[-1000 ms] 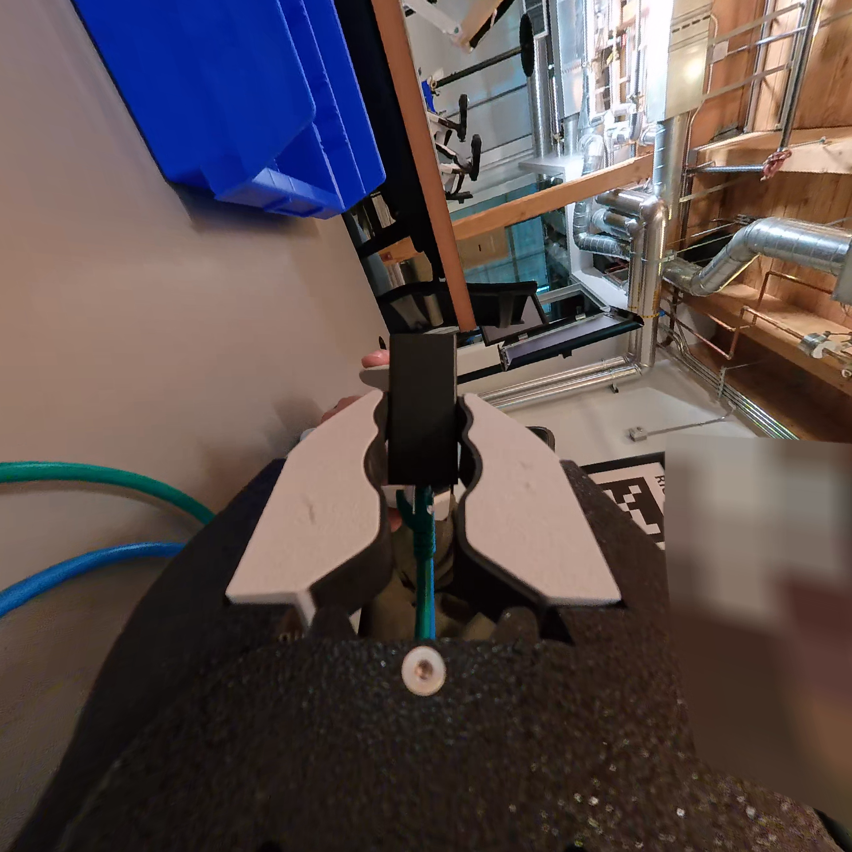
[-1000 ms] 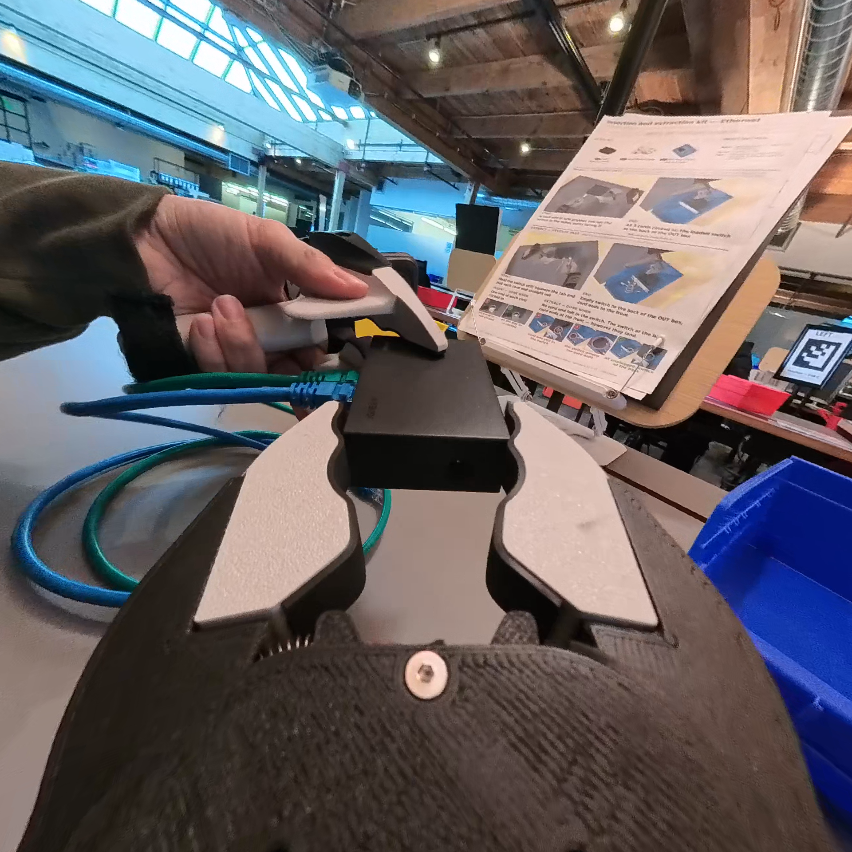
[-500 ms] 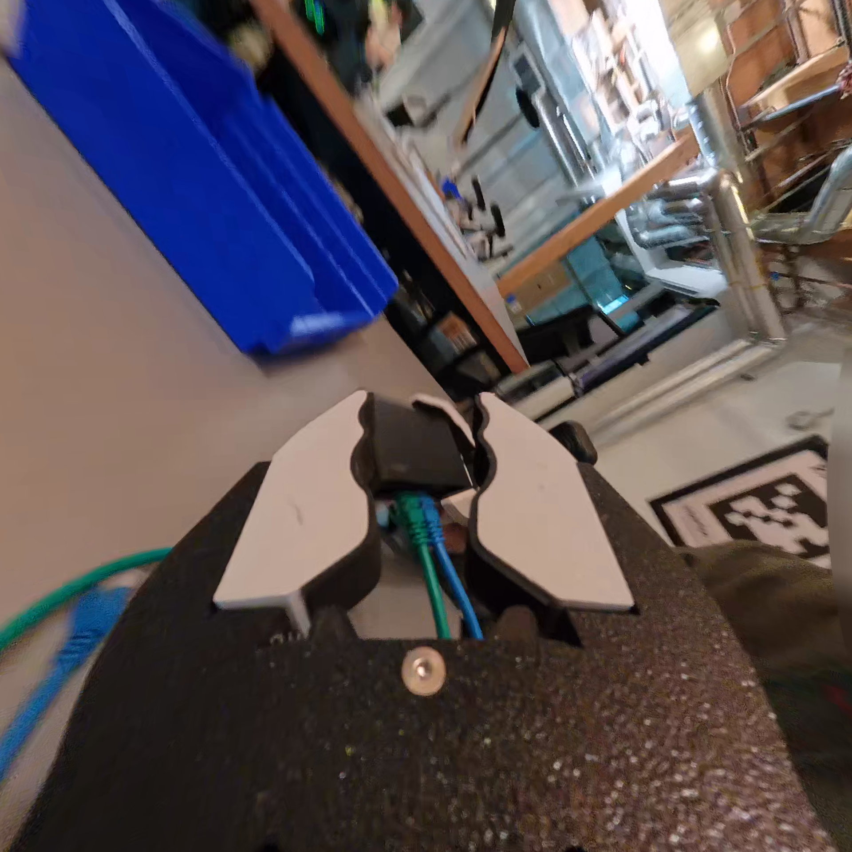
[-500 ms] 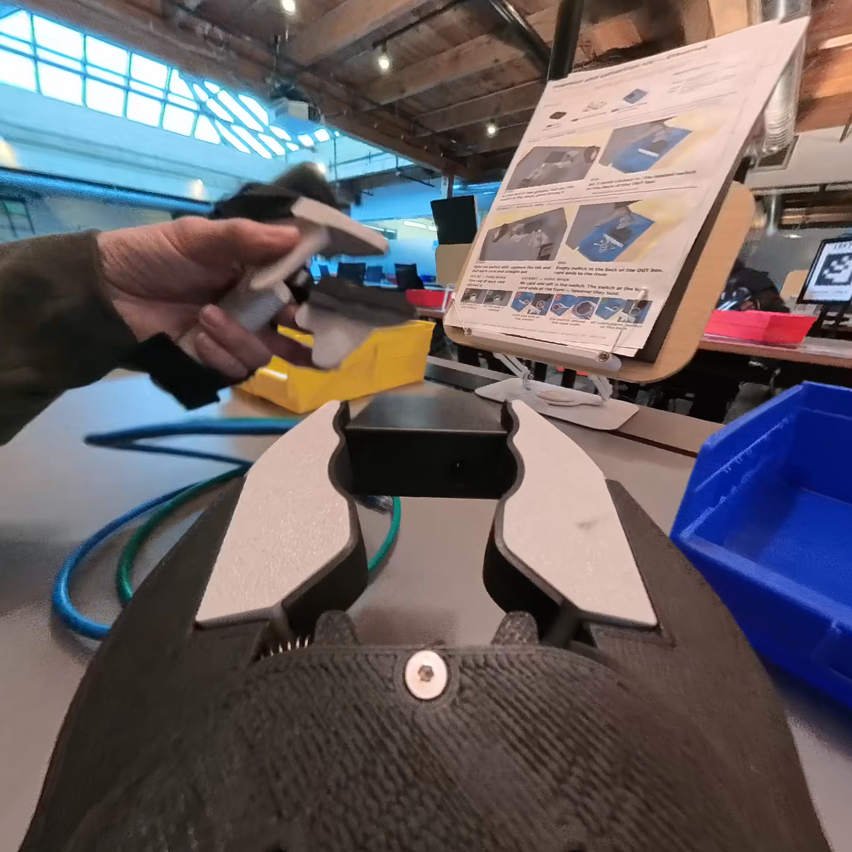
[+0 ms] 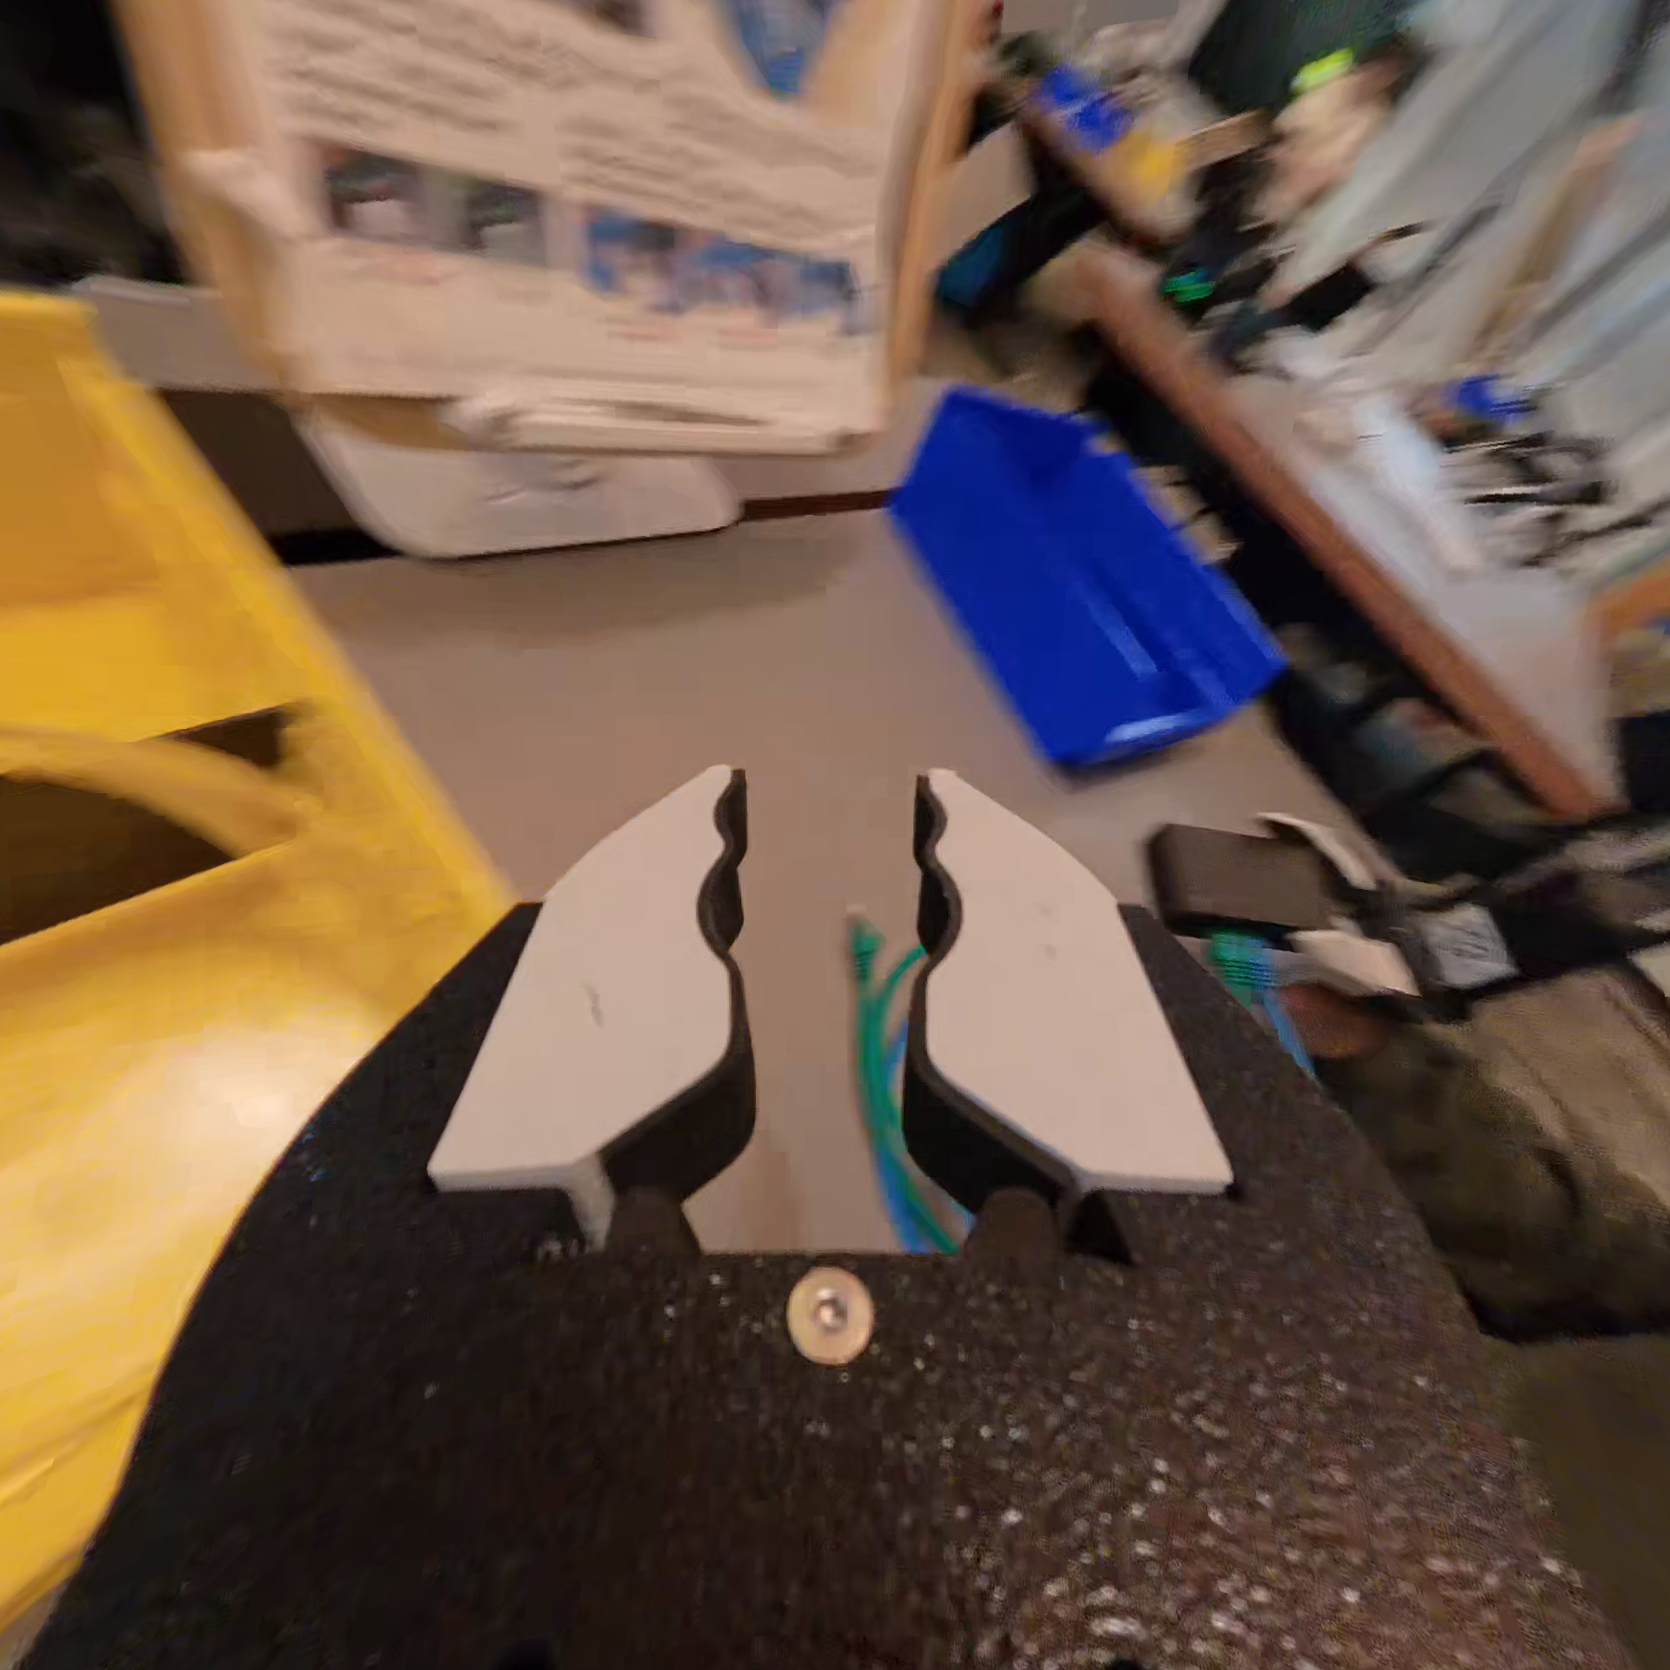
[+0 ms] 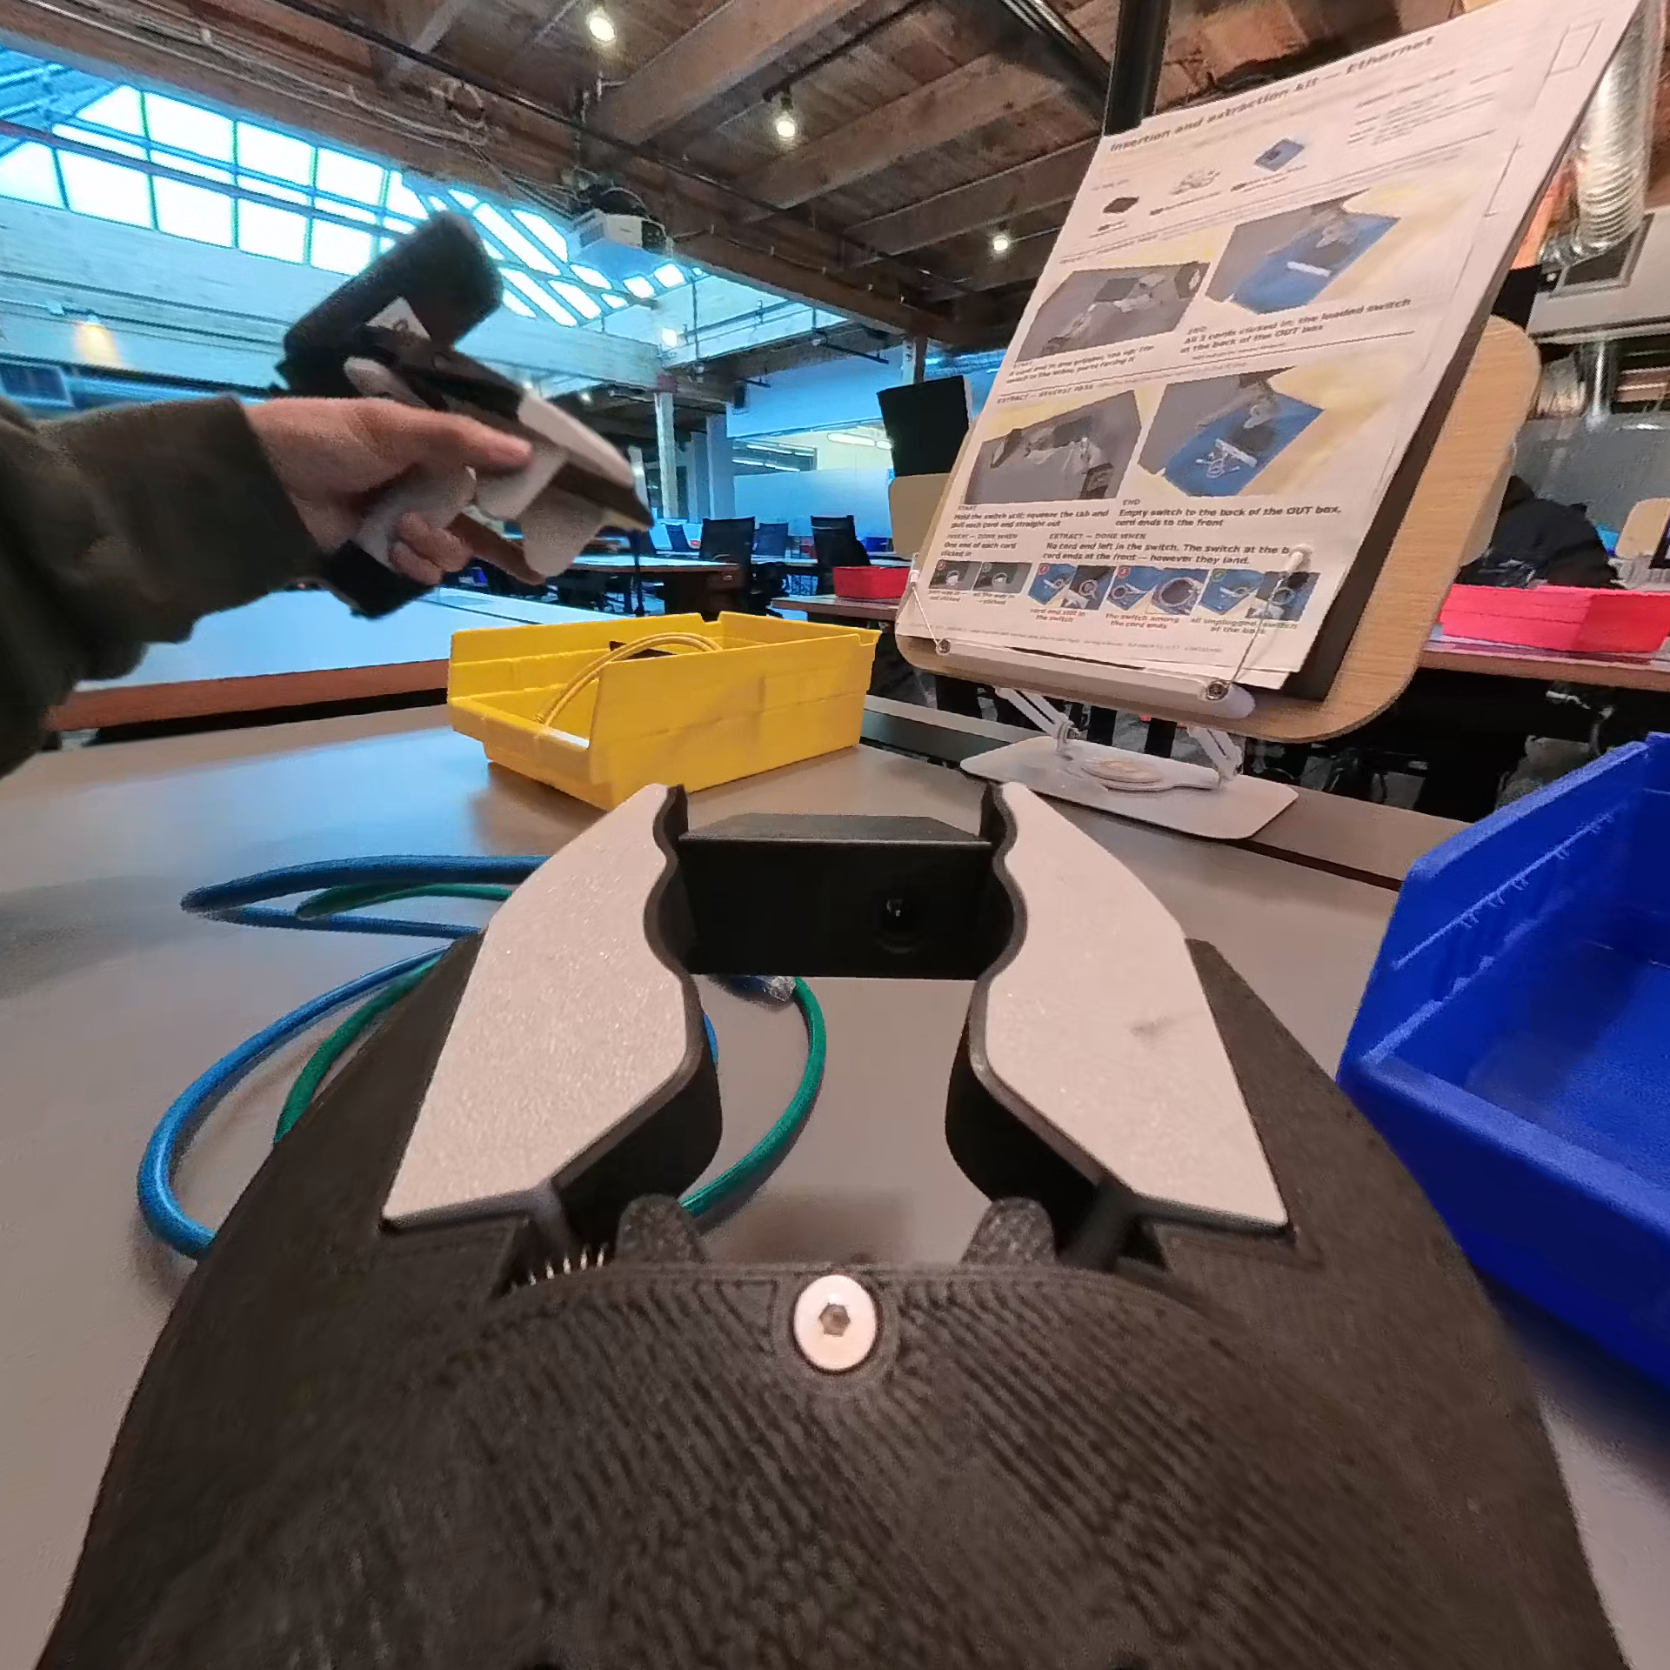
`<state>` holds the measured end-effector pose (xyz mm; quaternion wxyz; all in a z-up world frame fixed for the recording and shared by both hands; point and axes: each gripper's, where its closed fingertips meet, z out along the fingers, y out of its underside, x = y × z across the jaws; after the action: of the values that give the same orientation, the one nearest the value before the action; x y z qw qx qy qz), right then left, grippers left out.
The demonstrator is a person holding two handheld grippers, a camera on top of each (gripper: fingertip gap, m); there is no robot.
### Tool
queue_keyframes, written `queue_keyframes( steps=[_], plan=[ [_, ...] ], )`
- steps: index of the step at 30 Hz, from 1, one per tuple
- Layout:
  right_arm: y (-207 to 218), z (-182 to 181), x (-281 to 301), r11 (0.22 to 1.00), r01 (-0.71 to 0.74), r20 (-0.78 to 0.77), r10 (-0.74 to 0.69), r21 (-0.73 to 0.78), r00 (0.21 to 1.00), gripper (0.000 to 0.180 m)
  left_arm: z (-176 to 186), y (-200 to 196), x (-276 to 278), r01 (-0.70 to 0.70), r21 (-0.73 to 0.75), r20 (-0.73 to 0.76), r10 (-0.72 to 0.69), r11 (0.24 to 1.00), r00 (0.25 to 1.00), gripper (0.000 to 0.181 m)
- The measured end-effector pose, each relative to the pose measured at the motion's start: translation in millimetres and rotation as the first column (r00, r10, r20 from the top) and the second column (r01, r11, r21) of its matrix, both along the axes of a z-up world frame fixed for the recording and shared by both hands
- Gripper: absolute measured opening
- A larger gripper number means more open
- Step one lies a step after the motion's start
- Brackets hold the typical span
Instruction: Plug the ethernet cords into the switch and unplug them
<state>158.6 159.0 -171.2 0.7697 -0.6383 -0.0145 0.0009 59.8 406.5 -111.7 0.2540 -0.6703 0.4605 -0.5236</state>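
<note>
The grey table (image 6: pixel 226 813) carries a yellow bin (image 6: pixel 660 705) at the far side, a blue bin (image 6: pixel 1536 1039) to the right, and a propped instruction sheet (image 6: pixel 1220 389) on its wooden stand between them. The switch (image 6: pixel 831 890), a small black box, sits clamped between the fingers of the right gripper (image 6: pixel 831 813), held by its two short sides just above the tabletop; it looks rigid and light, with smooth plastic faces that could slip, so this flat side-to-side hold seems the sound one, bracing it against any push or pull on a plug. The blue cord (image 6: pixel 235 1066) and the green cord (image 6: pixel 786 1084) loop loosely on the table beneath and to the left of it; they look limp along their length and stiff only at the plugs, so I judge each is best taken at the plug body, close to the latch tab, not by the jacket. The left gripper (image 5: pixel 830 795) has its jaws parted with nothing between them, and in the right wrist view it hangs in a hand (image 6: pixel 379 461) well above the table, apart from the switch. A second ago that gripper was right at the switch's port side with the cords running between its fingers; it has since lifted away and swung toward the yellow bin, while the right gripper has kept its hold and lowered the switch nearer the table.
</note>
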Motion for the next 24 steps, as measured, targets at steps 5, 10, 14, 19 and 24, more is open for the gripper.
queue_keyframes(
  steps=[5, 10, 14, 19, 24],
  plan=[
    [0.3, 0.7, -6.4, 1.0, -0.025, 0.032, 0.025, 0.008, 0.999, 0.062, -38.6, -145.8, 51.8, 0.343, -0.148, 0.021, -0.344, 0.927, 0.939, 0.039],
    [-4.9, 5.2, -14.5, 0.996, -0.071, 0.058, 0.068, 0.057, 0.996, 0.062, -87.0, -214.8, 83.9, 0.491, -0.44, 0.011, -0.542, 0.752, 0.84, 0.06],
    [-5.8, 7.2, -22.4, 0.989, -0.124, 0.056, 0.12, 0.078, 0.991, 0.062, -82.3, -235.9, 82.2, 0.565, -0.695, 0.197, -0.638, 0.445, 0.745, 0.077],
    [-4.2, 5.5, -23.8, 0.987, -0.15, 0.05, 0.147, 0.06, 0.988, 0.062, -80.3, -254.6, 78.1, 0.597, -0.699, 0.219, -0.677, 0.394, 0.703, 0.046],
    [-1.4, -3.5, -23.7, 0.994, -0.11, 0.12, 0.112, -0.023, 0.986, 0.063, -70.2, -249.4, 77.1, 0.54, -0.685, 0.061, -0.7, 0.489, 0.711, 0.031]
  ],
)
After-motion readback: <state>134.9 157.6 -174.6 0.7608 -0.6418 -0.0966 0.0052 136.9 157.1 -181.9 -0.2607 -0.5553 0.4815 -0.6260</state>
